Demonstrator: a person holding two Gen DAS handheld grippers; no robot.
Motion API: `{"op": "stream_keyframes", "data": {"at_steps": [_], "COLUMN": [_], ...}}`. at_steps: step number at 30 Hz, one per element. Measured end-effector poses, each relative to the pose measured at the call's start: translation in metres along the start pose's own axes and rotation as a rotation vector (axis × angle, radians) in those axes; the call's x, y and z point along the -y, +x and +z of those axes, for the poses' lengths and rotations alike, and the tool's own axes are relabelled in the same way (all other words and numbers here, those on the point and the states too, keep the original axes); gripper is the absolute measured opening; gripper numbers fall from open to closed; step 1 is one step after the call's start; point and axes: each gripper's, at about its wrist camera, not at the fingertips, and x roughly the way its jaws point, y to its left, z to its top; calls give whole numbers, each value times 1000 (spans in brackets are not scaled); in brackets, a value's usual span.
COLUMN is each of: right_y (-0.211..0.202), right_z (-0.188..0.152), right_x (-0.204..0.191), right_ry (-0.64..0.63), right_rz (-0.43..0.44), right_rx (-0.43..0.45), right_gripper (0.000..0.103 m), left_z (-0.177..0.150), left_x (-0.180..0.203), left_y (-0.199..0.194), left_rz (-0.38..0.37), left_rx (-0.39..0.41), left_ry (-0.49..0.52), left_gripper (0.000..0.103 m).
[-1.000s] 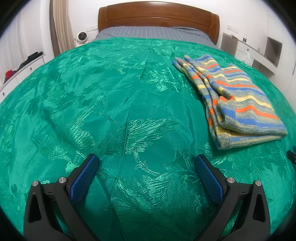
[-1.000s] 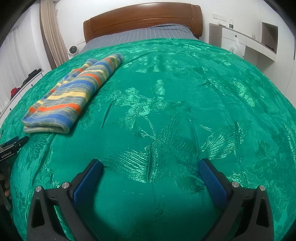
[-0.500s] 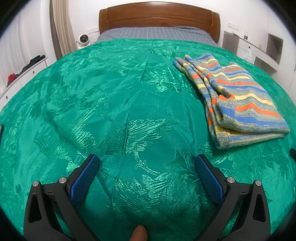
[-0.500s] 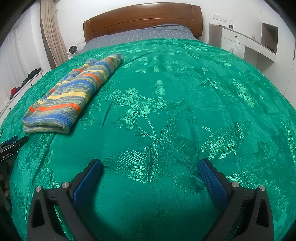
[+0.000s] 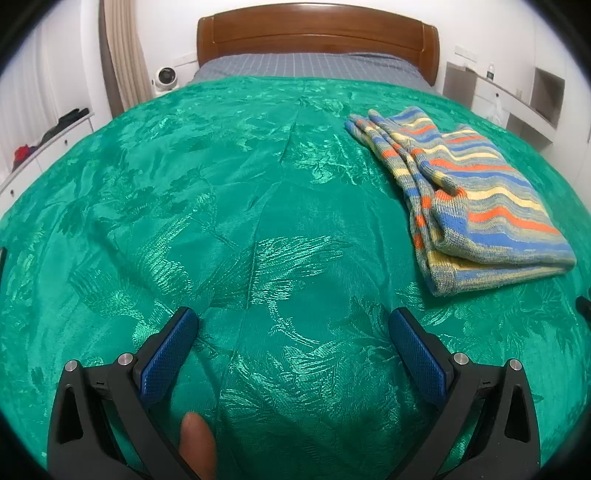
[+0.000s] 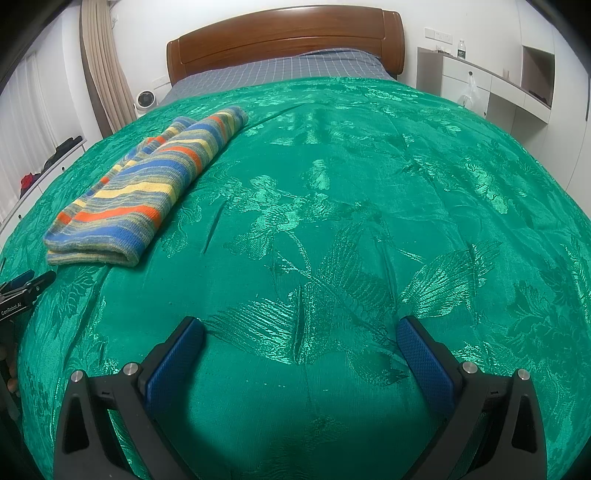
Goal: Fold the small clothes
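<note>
Left gripper (image 5: 291, 325) jaws wide, nothing between, low over green bedspread (image 5: 221, 192). Fingertip (image 5: 195, 443) pokes in at bottom of frame, by the left pad. Right gripper (image 6: 300, 330) jaws wide too, empty. Folded striped knit (image 5: 469, 199) lies flat at right of left view; in right view it's upper left (image 6: 147, 184), well apart from both. Bedspread shiny, leaf pattern, creased. Wood headboard (image 5: 317, 33) top centre, small fan (image 5: 164, 77) upper left, white cabinets (image 6: 480, 85) upper right. Left gripper's tip cut off at left edge of right view.
</note>
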Motion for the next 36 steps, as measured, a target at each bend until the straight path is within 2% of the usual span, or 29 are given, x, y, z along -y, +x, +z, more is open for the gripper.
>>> {"op": "stream_keyframes", "data": {"at_steps": [11,15,18,20,22,23,27,28,29,30,32,36], "right_y": [0,-1,-3,-9,-23,-27,-8,3,14,28,47,52], "right_z": [0,0,8,18,34,46,94,105,115,124,139,148], "right_x": [1,1,-2,-3,-2,-2,-4,-5,-7,-10,-20,-36], "right_ry": [0,1,-31,-35,-14,-8,68,96,119,136,132,110], "right_rz": [1,0,-23,-14,65,102,294,343,386,409,402,410], "right_rx": [2,-2,-67,-104,-56,-35,-52,-67,-90,-116,-152,-153], "right_gripper": [103,103,103,102,102,102,99,97,95,88,84,84], "left_z": [0,5,13,27,48,63,102,110,118,122,128,136], "left_x": [0,-3,-13,-21,-29,-30,-7,1,10,15,19,16], "left_y": [0,-6,-23,-30,-29,-23,13,23,36,43,55,53], "left_rz": [1,1,6,-70,-192,-277,-481,-507,-493,-460,-414,-461], "left_rx": [0,-37,-25,-21,-41,-68,-213,-237,-256,-262,-272,-256], "left_ry": [1,4,-22,-48,-107,-148,-179,-165,-142,-130,-136,-150], "left_gripper": [103,103,103,103,102,102,102,102,102,102,101,102]}}
